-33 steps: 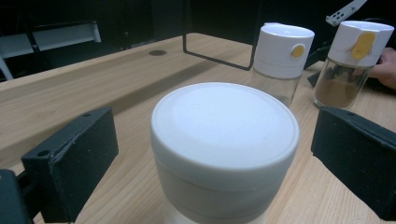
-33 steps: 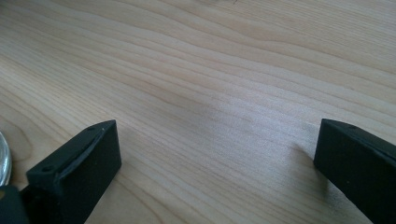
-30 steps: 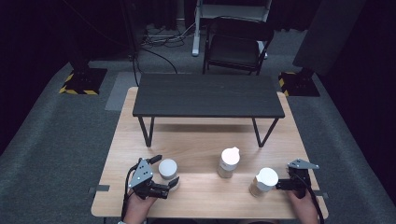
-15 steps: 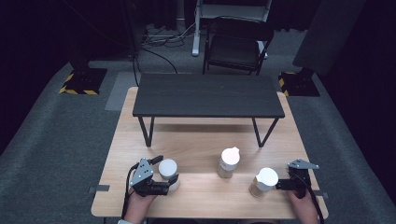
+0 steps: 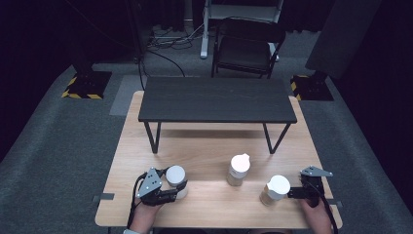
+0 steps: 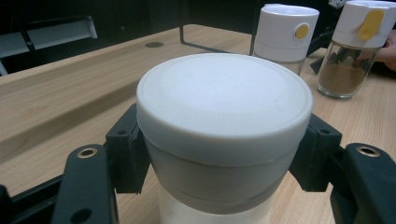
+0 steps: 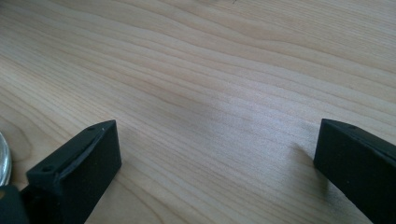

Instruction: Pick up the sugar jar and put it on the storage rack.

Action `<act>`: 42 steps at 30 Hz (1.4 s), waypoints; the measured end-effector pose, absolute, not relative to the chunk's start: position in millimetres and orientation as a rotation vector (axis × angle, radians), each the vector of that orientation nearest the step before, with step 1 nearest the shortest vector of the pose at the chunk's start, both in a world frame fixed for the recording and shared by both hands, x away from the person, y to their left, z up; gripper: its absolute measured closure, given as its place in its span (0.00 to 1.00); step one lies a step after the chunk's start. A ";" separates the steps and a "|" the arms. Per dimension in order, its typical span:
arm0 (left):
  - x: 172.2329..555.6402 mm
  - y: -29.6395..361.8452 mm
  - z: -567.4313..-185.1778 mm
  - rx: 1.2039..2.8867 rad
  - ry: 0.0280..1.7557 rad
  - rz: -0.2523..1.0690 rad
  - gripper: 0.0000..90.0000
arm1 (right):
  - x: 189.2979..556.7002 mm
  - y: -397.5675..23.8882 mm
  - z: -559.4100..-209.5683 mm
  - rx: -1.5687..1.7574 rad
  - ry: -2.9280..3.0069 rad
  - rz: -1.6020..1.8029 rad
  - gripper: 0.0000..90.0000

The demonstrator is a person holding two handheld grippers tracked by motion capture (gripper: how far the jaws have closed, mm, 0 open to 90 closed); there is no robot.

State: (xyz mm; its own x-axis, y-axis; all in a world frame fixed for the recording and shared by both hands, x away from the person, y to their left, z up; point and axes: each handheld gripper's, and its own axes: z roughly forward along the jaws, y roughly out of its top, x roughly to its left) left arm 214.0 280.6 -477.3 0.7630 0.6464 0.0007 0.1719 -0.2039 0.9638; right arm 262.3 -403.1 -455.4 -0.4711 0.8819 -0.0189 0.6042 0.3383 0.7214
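The left tongs have just been closing and now clamp a white-lidded jar, their black pads pressing both sides just under the lid, at the near left of the wooden surface. The right tongs stand spread wide over bare wood, grasping nothing, just beside a brown-filled spice jar at the near right. Between the two jars stands a third, white-capped jar. Beyond them, a low black stand spans the far half of the surface.
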 end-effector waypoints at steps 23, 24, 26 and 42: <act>219.2 270.5 -458.7 1.796 0.659 0.471 0.38 | 262.4 -403.2 -455.4 1.307 2.200 0.924 0.01; 220.0 269.6 -456.9 1.799 0.655 0.472 0.38 | 262.4 -403.2 -455.4 1.307 2.200 0.924 0.01; 222.6 267.9 -452.5 1.804 0.651 0.473 0.38 | 262.4 -403.2 -455.4 1.307 2.200 0.924 0.01; 244.4 255.5 -421.8 1.819 0.652 0.466 0.38 | 262.5 -403.2 -455.4 1.307 2.200 0.924 0.01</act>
State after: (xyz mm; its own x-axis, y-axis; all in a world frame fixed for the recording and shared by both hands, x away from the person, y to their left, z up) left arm 244.4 255.5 -421.8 0.7719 0.6358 0.0015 0.2072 -0.2537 0.9448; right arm 262.5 -403.2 -455.4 -0.4713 0.8818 -0.0185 0.6044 0.3382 0.7214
